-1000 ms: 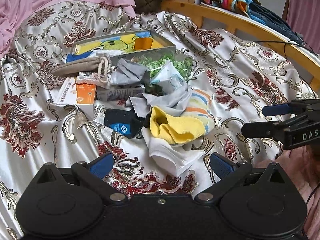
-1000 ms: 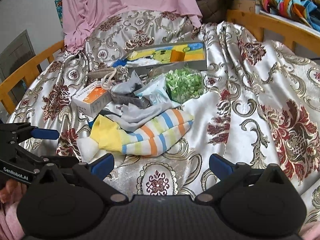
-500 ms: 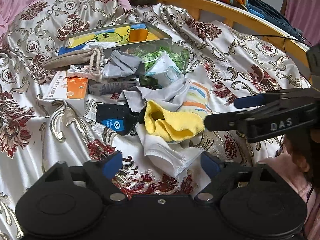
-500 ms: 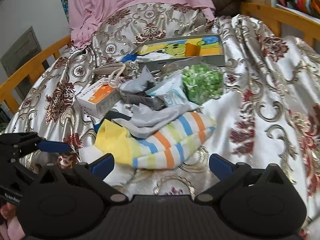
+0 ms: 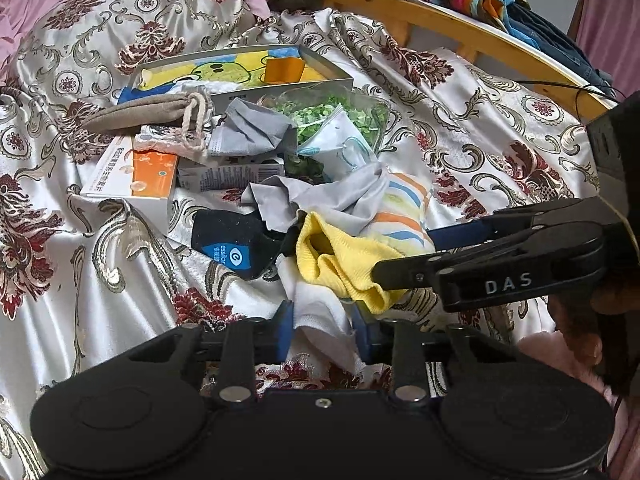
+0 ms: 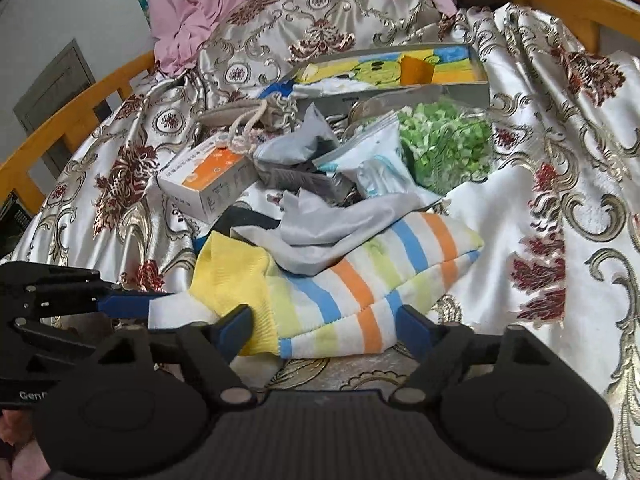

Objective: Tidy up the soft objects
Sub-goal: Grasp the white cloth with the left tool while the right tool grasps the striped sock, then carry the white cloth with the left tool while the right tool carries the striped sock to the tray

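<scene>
Left wrist view: left tool [image 5: 323, 330] has just been closing, blue pads astride the white cloth [image 5: 320, 320], seemingly pinching it, at the near edge of the pile on the brocade bedspread [image 5: 480, 128]; right tool [image 5: 404, 254] reaches in from the right, touching the yellow-cuffed striped sock [image 5: 340, 260]. Right wrist view: right tool [image 6: 326, 322] has also been closing but stands wide, jaws straddling the sock's near edge, not yet pressing; its long axis runs up-right, away from the tool. Left tool [image 6: 132, 306] sits beside it, at the white cloth.

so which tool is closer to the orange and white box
Left. The left tool sits at the white cloth, nearer the orange and white box; the right tool straddles the striped sock, further off.
</scene>
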A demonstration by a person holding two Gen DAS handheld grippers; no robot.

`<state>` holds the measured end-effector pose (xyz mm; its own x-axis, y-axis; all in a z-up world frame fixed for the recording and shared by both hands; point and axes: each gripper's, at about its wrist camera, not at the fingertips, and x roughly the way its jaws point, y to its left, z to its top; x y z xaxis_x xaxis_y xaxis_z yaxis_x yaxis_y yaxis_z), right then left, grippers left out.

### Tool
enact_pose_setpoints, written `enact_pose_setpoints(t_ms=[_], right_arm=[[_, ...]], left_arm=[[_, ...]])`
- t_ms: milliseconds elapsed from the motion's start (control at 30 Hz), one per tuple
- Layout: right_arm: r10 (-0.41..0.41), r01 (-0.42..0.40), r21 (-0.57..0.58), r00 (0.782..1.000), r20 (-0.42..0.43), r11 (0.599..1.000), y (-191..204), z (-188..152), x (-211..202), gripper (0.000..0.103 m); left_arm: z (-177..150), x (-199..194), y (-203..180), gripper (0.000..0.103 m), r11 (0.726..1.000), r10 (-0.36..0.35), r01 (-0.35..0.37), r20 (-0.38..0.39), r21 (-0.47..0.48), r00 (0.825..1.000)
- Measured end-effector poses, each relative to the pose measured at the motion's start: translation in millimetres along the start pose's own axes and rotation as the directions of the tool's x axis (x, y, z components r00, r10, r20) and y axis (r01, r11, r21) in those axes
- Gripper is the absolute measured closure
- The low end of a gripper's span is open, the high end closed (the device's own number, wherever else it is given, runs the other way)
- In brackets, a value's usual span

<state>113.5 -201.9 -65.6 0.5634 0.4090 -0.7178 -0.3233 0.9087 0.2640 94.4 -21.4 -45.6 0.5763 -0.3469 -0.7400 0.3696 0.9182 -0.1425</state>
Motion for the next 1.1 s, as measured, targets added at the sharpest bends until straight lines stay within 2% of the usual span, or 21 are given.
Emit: enact_pose_setpoints(t_ms=[167,367,600,700,900,1100], right_arm=[[0.009,-0.008,0.014,1.000,-0.017,1.000,-3,-2,5,0.042],[0.020,-0.019,0.019,0.999,-0.034,1.000,-4,-3,7,0.049],[0.013,-0.013,0.046,1.000,-0.001,0.999,-7,-6,0,0.077],[-0.008,0.006,0.051,0.999,0.041,0.999,-8,-7,-8,0.083],[-0.049,0.044,0.035,0.987,0.155,0.998,-6,-9,-30,0.086],[-0.047,0.037,0.038,0.951,0.306,0.999,-5,-11,-55,0.086]], left_arm=[[0,-3,-1,0.085,1.000,-0.006,0.006,0.016,0.008,1.000],[-1,-3,-1,0.095,1.000,0.013,-0.014,0.011,0.014,1.000],[2,-11,7,0.101,0.999,-0.015,0.017,0.054,-0.031,0.998],[2,-16,7,0.101,0.999,-0.007,0.011,0.079,-0.040,0.997],[3,-32,8,0.101,0.999,0.010,-0.002,0.161,-0.050,0.987],[1,-63,4,0.102,0.998,0.042,-0.026,0.315,-0.057,0.948]])
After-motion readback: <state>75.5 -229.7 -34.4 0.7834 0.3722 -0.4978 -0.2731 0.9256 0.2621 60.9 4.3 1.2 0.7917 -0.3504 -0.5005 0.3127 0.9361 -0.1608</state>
